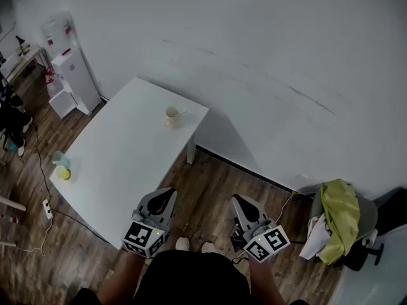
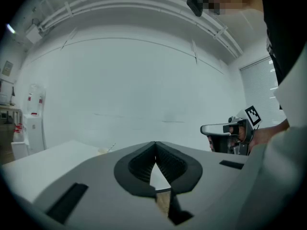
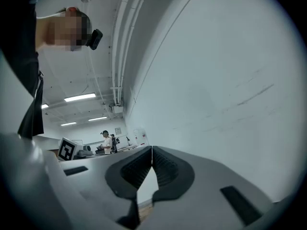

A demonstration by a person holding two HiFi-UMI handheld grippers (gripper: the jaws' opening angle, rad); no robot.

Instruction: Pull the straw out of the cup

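Note:
A cream cup (image 1: pixel 172 117) with a thin straw (image 1: pixel 182 113) leaning out to the right stands near the far end of the white table (image 1: pixel 121 164). In the left gripper view the cup (image 2: pixel 102 151) shows small and far off. Both grippers hang close to my body, off the table's near right corner and well short of the cup. My left gripper (image 1: pixel 167 194) is shut with nothing in it, its jaws meeting at the tips (image 2: pixel 155 143). My right gripper (image 1: pixel 237 199) is also shut and empty (image 3: pixel 151 148); it shows in the left gripper view (image 2: pixel 225 130) too.
A teal cup and a yellow object (image 1: pixel 62 167) sit at the table's near left edge. A white water dispenser (image 1: pixel 73 75) stands at the far left wall. A chair with a yellow-green cloth (image 1: pixel 340 224) is at the right. A power strip (image 1: pixel 46 208) lies on the wooden floor.

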